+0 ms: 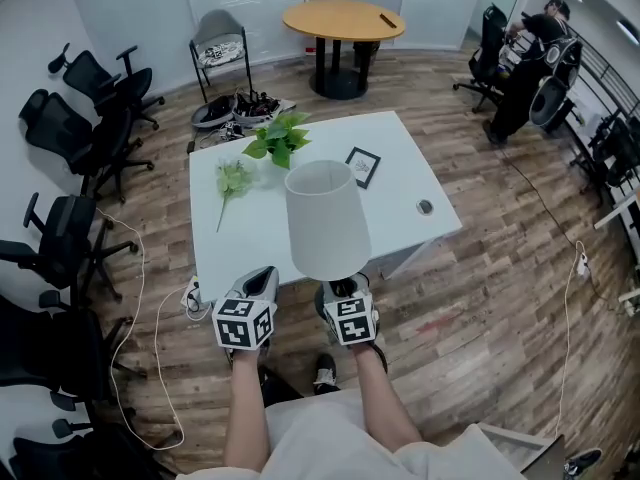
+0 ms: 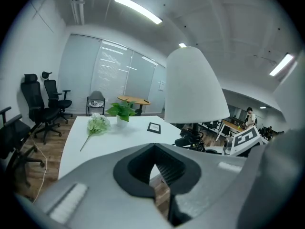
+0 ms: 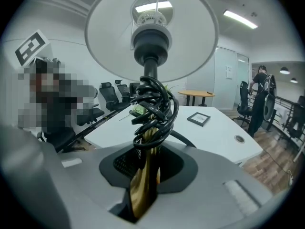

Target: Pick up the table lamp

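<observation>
**Lamp in my right gripper, at the table's near edge**

The white-shaded table lamp with a brass stem (image 3: 145, 185) is off the table and upright. In the head view its shade overlaps the near edge of the white rectangular table (image 1: 410, 183). A bundled black cord (image 3: 152, 104) is wound round the stem below the shade. My right gripper (image 3: 145, 175) pinches the brass stem between its jaws. My left gripper (image 1: 258, 283) hangs just beside it on the left, its jaws pressed together on nothing. Further back on the table I see a leafy green potted plant (image 1: 278, 138), a pale artificial flower sprig (image 1: 232, 180) and a small black picture frame (image 1: 362, 166)
</observation>
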`<action>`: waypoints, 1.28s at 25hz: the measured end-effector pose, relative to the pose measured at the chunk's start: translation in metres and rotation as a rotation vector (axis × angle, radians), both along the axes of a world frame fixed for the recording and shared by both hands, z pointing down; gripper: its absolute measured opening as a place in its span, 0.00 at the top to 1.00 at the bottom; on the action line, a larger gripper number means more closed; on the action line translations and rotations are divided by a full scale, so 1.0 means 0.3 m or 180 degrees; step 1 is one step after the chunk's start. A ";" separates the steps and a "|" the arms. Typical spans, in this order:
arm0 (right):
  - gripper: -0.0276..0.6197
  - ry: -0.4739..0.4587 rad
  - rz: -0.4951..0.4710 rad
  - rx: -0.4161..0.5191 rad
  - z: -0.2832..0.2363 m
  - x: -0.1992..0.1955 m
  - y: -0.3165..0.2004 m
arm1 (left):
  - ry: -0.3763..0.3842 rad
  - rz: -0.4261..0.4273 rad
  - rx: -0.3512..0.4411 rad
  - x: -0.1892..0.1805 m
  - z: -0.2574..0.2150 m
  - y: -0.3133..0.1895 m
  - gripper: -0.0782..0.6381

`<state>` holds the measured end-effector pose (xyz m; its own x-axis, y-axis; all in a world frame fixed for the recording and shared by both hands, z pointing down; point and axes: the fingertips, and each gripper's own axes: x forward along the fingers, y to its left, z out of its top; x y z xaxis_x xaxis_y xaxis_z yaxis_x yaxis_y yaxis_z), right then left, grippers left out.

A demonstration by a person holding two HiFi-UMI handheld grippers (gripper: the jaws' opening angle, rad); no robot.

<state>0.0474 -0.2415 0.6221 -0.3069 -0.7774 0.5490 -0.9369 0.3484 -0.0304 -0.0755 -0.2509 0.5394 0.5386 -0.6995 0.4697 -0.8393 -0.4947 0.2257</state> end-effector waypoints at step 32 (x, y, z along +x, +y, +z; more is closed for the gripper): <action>0.79 -0.0139 -0.0265 0.0156 -0.156 -0.137 -0.048 | -0.0155 -0.0116 0.0092 -0.033 -0.022 0.100 0.89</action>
